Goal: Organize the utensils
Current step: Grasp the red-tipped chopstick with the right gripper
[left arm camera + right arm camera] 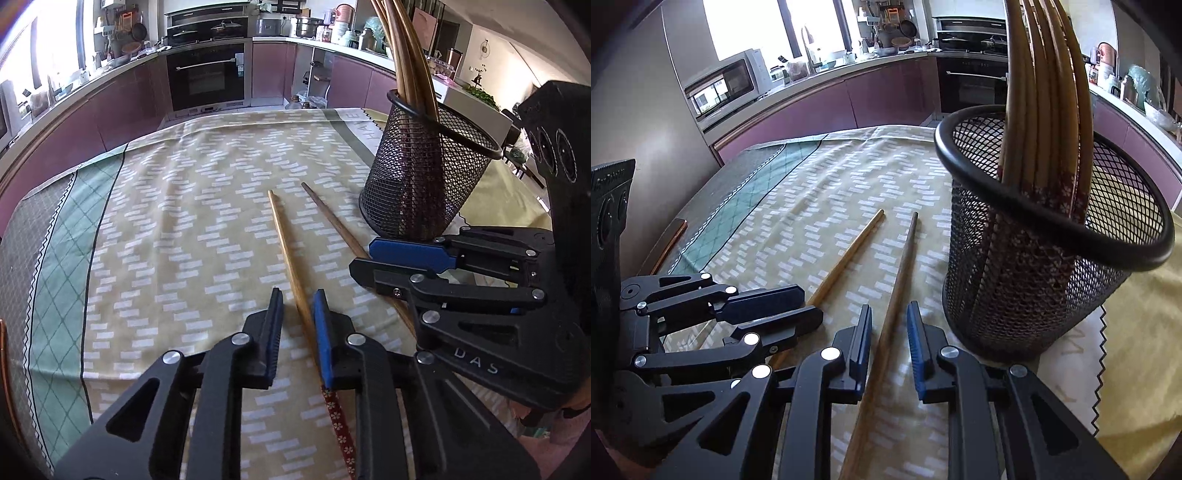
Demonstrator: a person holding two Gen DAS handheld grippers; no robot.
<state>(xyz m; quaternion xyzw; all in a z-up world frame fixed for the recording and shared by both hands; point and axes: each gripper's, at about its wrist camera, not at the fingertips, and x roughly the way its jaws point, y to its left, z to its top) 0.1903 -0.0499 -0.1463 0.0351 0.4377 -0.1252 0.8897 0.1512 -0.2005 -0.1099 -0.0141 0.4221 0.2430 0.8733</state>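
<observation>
Chopsticks are what we are tidying: two loose ones lie on the patterned yellow tablecloth (177, 206), and several more stand in the black wire-mesh cup (417, 177) at the upper right of both views.

In the left wrist view, the lighter bamboo chopstick with the red flowered end (291, 266) runs up the middle of the frame between the fingers of our left gripper (298, 325). The jaws stand narrow, the blue pad seems to touch the stick, but a gap shows on the other side, so we judge the grip not yet firm.

In the right wrist view, the darker brown chopstick (897, 295) lies between the fingers of our right gripper (889, 332), narrow too, with gaps on both sides.

Risks, as we judge them: a thin round stick can roll or pivot out of a one-sided pinch. The two grippers sit just beside each other low in both frames and could collide on lifting. The mesh cup is near the right gripper, and a swinging stick could tip it.
</observation>
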